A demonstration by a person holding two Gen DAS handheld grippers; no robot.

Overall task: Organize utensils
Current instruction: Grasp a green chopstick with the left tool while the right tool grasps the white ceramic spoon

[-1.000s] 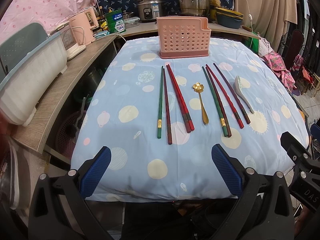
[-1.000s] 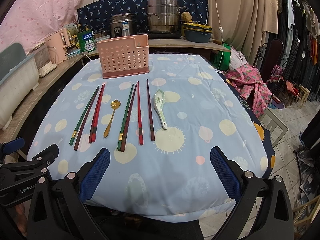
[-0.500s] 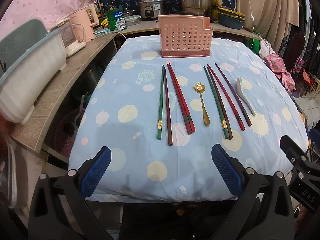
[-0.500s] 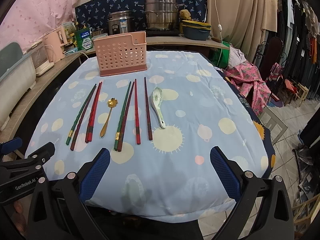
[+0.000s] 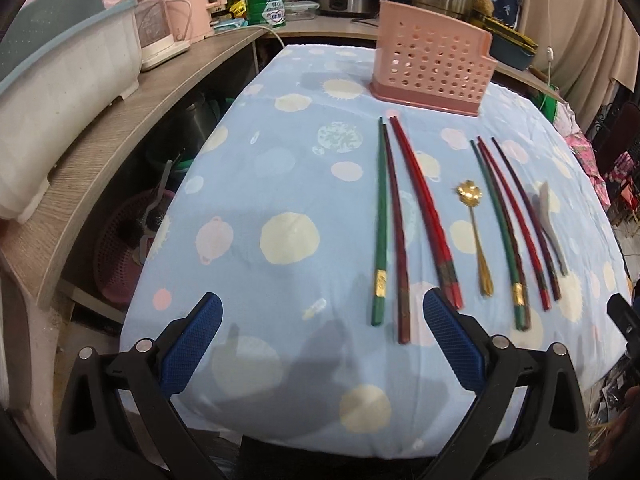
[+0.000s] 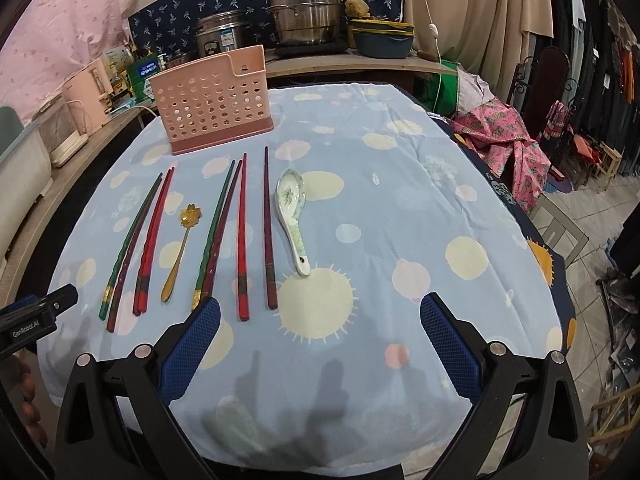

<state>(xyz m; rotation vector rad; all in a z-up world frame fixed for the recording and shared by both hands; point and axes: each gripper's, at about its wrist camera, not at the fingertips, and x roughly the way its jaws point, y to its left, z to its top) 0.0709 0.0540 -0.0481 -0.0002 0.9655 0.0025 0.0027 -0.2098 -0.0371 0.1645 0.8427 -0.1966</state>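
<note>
On the blue spotted desk [image 5: 280,184] chopsticks [image 5: 390,220] and spoons lie ahead of both released hand-held grippers, left [image 5: 320,344] and right [image 6: 320,344], so nothing is grasped yet; next, closing on one for the pink holder [image 5: 432,72] beyond

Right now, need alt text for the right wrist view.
The open, empty right gripper hovers over a blue spotted tablecloth where chopsticks, a gold spoon and a ceramic spoon lie in a row. A pink perforated holder stands behind them.

Both wrist views face the table [image 5: 280,152] near-edge.
</note>
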